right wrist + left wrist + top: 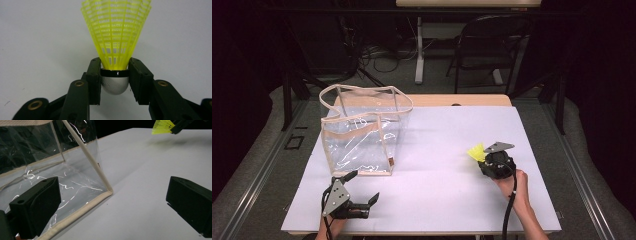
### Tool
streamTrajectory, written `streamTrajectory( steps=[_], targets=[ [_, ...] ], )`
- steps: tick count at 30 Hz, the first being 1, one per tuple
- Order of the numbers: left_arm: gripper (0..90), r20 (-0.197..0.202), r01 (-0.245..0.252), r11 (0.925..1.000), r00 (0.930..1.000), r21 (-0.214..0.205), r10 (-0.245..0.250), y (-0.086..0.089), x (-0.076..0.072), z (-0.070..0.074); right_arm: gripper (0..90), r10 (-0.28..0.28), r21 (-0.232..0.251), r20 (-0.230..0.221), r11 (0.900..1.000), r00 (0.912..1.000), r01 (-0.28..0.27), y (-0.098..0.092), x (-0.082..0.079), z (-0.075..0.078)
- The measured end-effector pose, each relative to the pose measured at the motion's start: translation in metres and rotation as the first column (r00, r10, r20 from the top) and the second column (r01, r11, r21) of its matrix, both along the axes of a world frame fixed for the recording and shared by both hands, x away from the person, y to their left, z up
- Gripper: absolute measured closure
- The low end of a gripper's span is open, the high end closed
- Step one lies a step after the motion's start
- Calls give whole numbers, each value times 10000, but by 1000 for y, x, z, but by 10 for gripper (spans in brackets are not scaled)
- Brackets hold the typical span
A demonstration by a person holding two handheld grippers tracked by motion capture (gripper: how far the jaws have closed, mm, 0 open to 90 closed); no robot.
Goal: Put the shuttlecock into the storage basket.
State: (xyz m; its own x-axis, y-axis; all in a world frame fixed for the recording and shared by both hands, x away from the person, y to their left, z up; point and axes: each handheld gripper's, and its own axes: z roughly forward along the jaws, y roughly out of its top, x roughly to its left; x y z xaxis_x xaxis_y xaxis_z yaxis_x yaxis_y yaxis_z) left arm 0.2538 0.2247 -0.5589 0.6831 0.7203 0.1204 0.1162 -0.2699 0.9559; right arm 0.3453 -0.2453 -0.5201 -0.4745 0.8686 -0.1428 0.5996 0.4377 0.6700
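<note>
Yellow shuttlecock (pixel 116 32) sits clamped at its silver cap between the pads of my right gripper (pixel 115 77), skirt pointing forward. My left gripper (pixel 112 202) stands wide, holding nothing, clear bag (pixel 50 170) just beside its left jaw.

no legible text, labels, brands or nos. anywhere

The left gripper (pixel 363 188) rests low with jaws spread wide; the right gripper (pixel 484 157) is clamped, its hand (pixel 512 182) raised.
</note>
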Motion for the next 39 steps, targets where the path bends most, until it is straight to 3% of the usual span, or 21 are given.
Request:
streamTrajectory(
  steps=[39],
  targets=[
    [0,-100,21,10000,9999,-11,-21,1,0,1,638,-26,79,445,10000,9990,22,-1,-10,25]
  ],
)
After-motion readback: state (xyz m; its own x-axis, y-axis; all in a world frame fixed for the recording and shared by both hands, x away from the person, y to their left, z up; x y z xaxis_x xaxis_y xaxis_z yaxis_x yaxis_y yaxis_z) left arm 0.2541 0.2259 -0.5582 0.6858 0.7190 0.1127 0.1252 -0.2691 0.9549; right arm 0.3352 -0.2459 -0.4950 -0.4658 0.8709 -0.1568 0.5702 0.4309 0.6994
